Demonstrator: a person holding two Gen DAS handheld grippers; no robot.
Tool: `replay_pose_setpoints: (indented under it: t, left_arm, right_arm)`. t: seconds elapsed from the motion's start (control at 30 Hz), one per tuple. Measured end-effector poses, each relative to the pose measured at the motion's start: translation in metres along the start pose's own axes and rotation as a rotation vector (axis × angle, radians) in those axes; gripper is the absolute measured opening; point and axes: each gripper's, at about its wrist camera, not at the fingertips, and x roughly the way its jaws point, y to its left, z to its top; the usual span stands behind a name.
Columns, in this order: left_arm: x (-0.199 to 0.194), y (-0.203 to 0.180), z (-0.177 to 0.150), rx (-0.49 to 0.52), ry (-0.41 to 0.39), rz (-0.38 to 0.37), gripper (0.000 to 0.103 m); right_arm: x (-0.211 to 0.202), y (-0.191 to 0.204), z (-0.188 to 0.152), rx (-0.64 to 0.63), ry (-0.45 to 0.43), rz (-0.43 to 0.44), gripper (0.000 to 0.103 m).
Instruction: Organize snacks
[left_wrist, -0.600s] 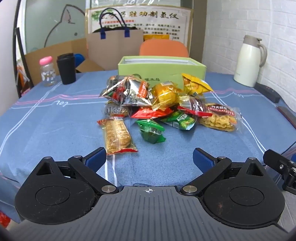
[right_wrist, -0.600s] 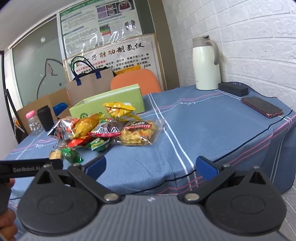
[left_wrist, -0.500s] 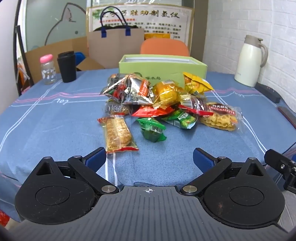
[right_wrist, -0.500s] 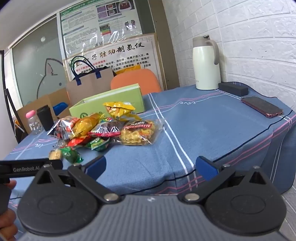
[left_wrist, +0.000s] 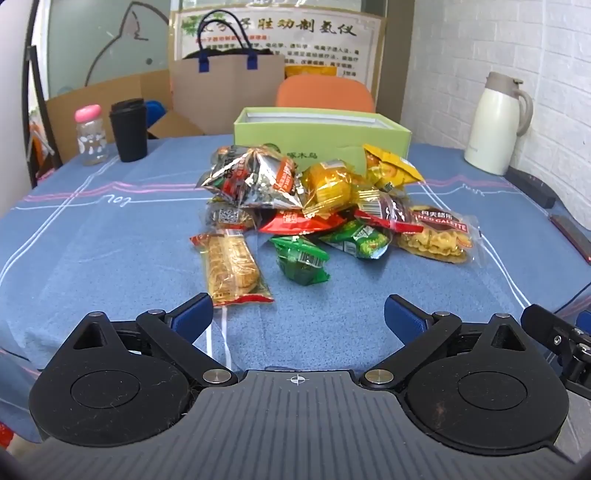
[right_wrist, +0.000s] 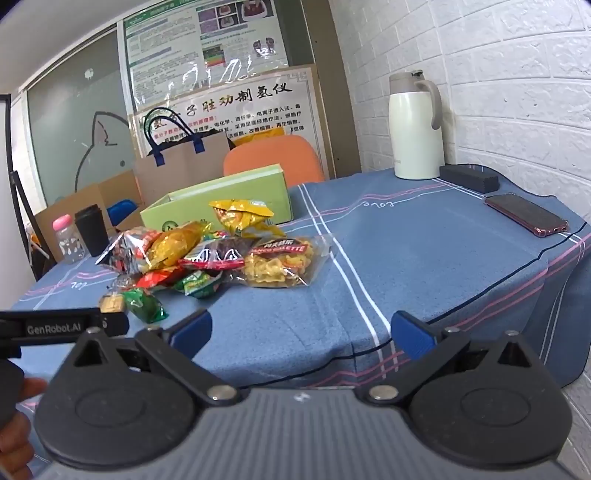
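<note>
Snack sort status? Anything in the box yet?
Done: nothing visible. The snack pile lies on the tablecloth in front of the green box; its inside is hidden from both views. In hand: nothing; left gripper and right gripper are open and empty, short of the pile. Left: every packet, starting perhaps with the nearest biscuit pack.

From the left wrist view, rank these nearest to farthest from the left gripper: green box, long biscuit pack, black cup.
1. long biscuit pack, just ahead of the left gripper, slightly left.
2. green box, behind the snack pile, centre.
3. black cup, far left, about level with the box; close call.
</note>
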Motion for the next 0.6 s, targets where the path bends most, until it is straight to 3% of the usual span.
replay_pose_setpoints:
  t: [0.6]
  left_arm:
    - [-0.0002,0.0020,-0.0040,-0.004,0.008,-0.020,0.092]
  right_arm:
    - [0.0023,0.0024,-0.0019,-0.012,0.015,0.005,0.103]
